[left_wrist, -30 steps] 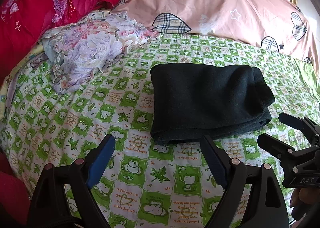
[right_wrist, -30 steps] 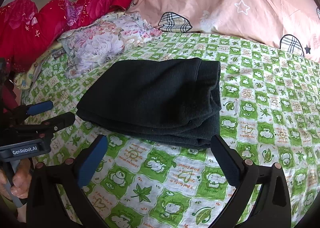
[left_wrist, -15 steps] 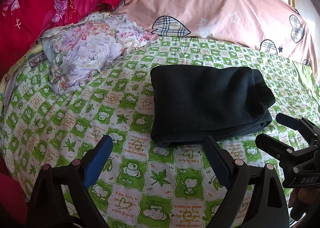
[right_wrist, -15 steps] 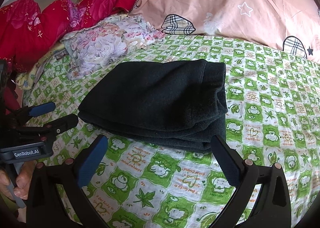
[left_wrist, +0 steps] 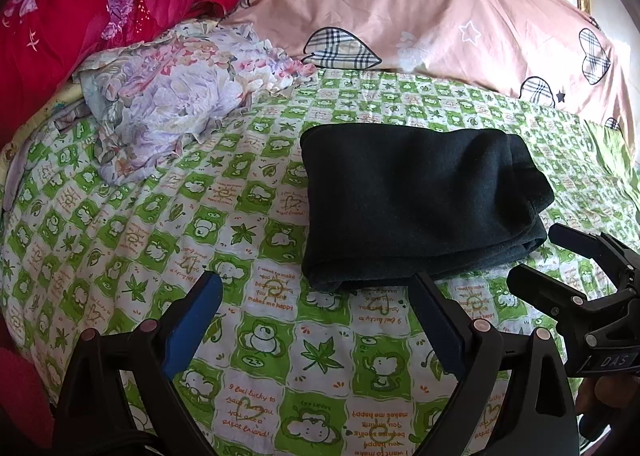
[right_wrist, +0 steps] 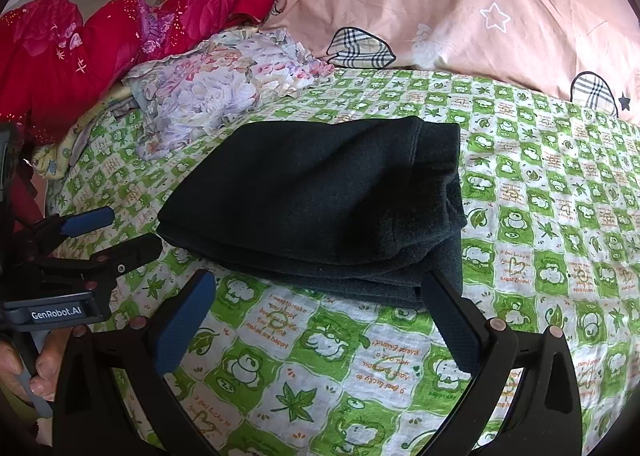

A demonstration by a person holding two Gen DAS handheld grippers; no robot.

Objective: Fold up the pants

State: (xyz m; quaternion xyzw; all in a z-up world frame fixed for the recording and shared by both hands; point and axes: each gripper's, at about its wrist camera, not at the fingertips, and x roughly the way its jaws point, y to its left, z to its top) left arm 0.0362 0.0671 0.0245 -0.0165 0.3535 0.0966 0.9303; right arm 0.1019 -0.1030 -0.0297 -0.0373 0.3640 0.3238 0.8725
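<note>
The dark pants (left_wrist: 416,204) lie folded into a thick rectangle on the green and white patterned bedsheet (left_wrist: 240,232); they also show in the right wrist view (right_wrist: 320,208). My left gripper (left_wrist: 316,296) is open and empty, just in front of the bundle's near left corner. My right gripper (right_wrist: 316,292) is open and empty, in front of the bundle's near edge. The right gripper shows at the right in the left wrist view (left_wrist: 536,252), and the left gripper at the left in the right wrist view (right_wrist: 128,232).
A floral cloth (left_wrist: 172,96) lies crumpled at the far left of the bed. Red bedding (left_wrist: 80,28) is piled behind it. A pink quilt with plaid hearts (left_wrist: 420,12) runs along the back.
Both grippers have drawn back a little from the folded pants and stay open. The pants have not moved.
</note>
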